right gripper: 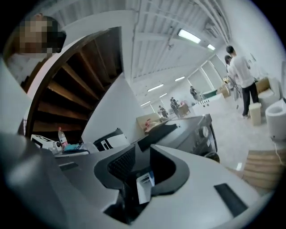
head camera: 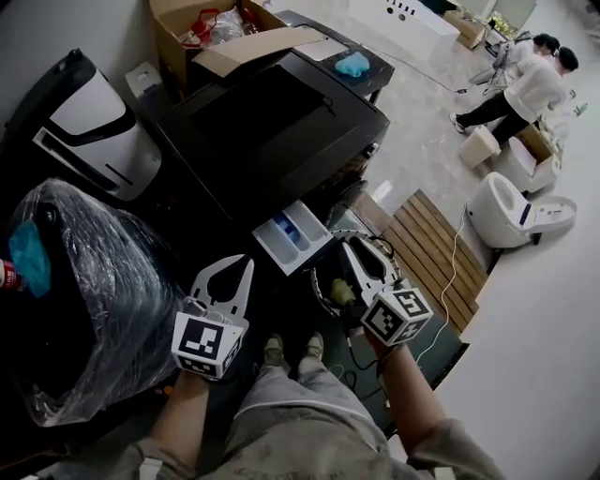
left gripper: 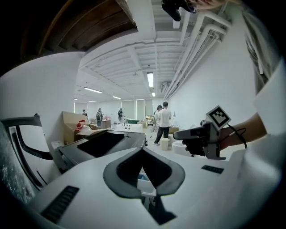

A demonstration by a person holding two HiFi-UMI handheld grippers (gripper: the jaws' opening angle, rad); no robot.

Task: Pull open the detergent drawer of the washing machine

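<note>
The black washing machine [head camera: 272,131] stands in front of me. Its white detergent drawer [head camera: 292,236], with a blue compartment, sticks out of the front, pulled open. My left gripper [head camera: 240,264] hovers just left of the drawer, its jaws shut with nothing between them. My right gripper [head camera: 364,248] hangs to the right of the drawer, apart from it, and its jaws show a narrow gap that holds nothing. In the right gripper view the drawer [right gripper: 144,185] shows through that gap. The left gripper view looks over the machine's top [left gripper: 103,143] and catches the right gripper [left gripper: 176,133].
A black object wrapped in clear plastic [head camera: 84,281] crowds the left. A white appliance [head camera: 94,122] and an open cardboard box [head camera: 225,28] stand behind. At right lie a wooden slat platform [head camera: 436,244] and a white toilet [head camera: 511,211]. People [head camera: 525,84] work far right.
</note>
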